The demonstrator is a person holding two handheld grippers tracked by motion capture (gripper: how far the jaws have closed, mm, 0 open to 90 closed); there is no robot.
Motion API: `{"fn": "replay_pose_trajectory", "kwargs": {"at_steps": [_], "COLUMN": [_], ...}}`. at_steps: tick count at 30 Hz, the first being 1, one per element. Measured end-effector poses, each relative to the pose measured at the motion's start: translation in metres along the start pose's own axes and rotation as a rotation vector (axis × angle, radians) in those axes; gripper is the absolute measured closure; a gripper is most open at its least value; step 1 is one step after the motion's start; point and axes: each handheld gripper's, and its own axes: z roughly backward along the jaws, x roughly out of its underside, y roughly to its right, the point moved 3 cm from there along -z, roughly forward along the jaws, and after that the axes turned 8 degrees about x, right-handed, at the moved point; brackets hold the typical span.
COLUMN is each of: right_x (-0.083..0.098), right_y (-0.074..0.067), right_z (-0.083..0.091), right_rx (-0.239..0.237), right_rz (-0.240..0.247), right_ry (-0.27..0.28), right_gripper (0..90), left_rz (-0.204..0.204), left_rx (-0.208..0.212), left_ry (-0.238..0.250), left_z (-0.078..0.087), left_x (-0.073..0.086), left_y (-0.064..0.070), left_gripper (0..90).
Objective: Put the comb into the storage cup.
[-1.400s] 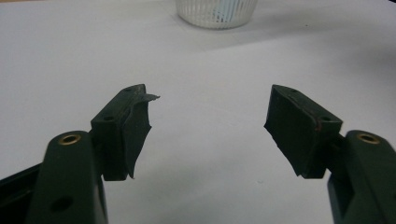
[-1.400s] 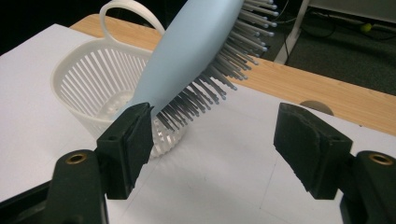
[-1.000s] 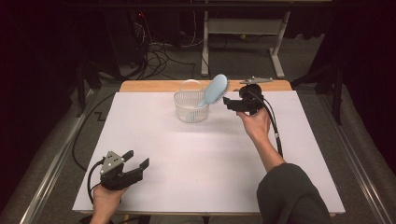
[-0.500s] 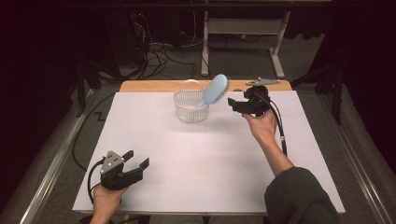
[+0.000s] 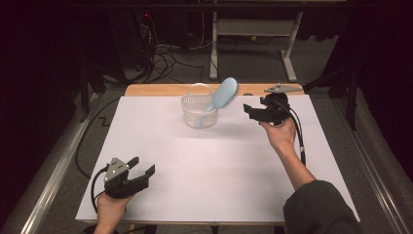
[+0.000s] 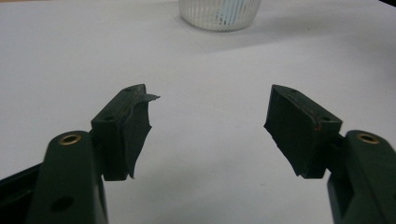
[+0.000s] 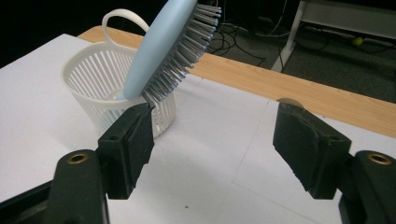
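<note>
Blue hairbrush (image 5: 224, 93), one; basket (image 5: 198, 111), one.

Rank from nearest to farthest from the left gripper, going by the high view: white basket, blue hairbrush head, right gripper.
1. white basket, far side of the table, ahead of the left gripper.
2. blue hairbrush head, leaning out over the basket's right rim, just beyond.
3. right gripper, open, right of the basket.
</note>
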Motion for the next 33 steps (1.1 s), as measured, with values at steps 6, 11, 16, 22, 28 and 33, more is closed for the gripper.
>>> {"fn": "replay_pose_trajectory", "kwargs": {"at_steps": [6,11,16,22,28,33], "right_x": [0.006,0.008,0.011,0.016,0.02,0.026], "right_y": [0.007,0.009,0.012,0.017,0.022,0.025], "right_z": [0.006,0.011,0.016,0.022,0.029,0.035], "right_rx": [-0.002,-0.014,-0.01,-0.006,-0.015,-0.021], "right_rz": [-0.016,-0.017,-0.025,-0.023,-0.041,-0.044], "right_ry": [-0.005,0.0,0.005,0.011,0.021,0.033], "right_gripper": [29.7,29.7,29.7,29.7,30.5,30.5], "left_rz": [-0.001,0.0,0.001,-0.001,0.005,0.007], "left_rx": [-0.003,-0.002,0.0,0.0,-0.003,-0.006], "left_ry": [0.0,0.0,0.0,-0.001,-0.002,-0.002], "left_z": [0.0,0.0,0.0,0.0,0.0,0.0], "left_x": [0.0,0.0,0.0,0.0,0.001,0.001], "left_y": [0.0,0.0,0.0,0.0,0.0,0.0], "left_gripper": [31.0,31.1,31.1,31.0,31.0,31.0]}}
